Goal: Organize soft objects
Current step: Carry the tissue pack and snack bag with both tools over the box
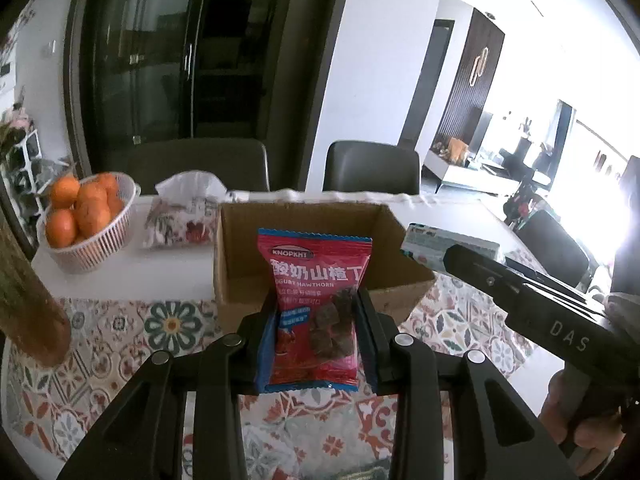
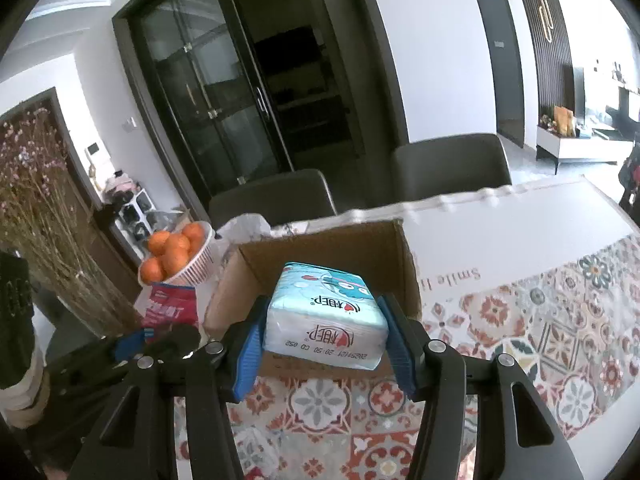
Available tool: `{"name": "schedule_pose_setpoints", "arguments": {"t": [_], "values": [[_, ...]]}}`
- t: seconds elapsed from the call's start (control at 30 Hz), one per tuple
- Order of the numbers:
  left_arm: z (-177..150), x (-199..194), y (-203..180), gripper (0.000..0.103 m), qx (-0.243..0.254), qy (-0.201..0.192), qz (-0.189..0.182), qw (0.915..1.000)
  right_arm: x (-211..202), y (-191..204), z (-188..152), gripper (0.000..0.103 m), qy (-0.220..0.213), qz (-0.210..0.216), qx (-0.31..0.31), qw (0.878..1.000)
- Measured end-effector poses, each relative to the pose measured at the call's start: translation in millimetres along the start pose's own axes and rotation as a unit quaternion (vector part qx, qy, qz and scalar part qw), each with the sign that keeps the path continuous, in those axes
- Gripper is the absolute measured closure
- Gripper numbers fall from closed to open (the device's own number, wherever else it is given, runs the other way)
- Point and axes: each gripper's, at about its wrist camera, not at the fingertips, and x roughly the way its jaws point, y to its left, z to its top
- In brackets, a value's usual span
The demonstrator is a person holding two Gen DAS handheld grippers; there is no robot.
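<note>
My left gripper [image 1: 316,320] is shut on a red hawthorn snack packet [image 1: 316,280] and holds it upright just in front of an open cardboard box [image 1: 404,280]. My right gripper [image 2: 324,332] is shut on a light blue tissue pack [image 2: 326,312] and holds it at the near edge of the same box [image 2: 360,248]. The snack packet also shows at the left in the right wrist view [image 2: 170,306]. The tissue pack [image 1: 440,246] and right gripper body show at the right in the left wrist view.
A white basket of oranges [image 1: 86,216] and a floral tissue pouch [image 1: 182,220] stand on the table left of the box. A vase of dried flowers [image 2: 44,208] is at the far left. Two dark chairs [image 1: 372,166] stand behind the patterned tablecloth [image 1: 120,332].
</note>
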Motion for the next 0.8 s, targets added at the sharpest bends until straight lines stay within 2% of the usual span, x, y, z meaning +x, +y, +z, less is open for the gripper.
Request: {"name": "schedule_pose_setpoints", "arguments": {"t": [0.37, 0.8], "values": [[32.3, 12.4, -2.4, 0.068, 0.014, -0.003, 0.001, 0.9999, 12.4, 1.9, 27.0, 0.048, 0.006, 0.006, -0.015, 1.0], [58.3, 67.3, 2.2, 0.068, 0.022, 0.05, 0.005, 0.9985, 53.2, -4.8, 47.9, 0.048, 0.056, 0.001, -0.027, 0.998]]}}
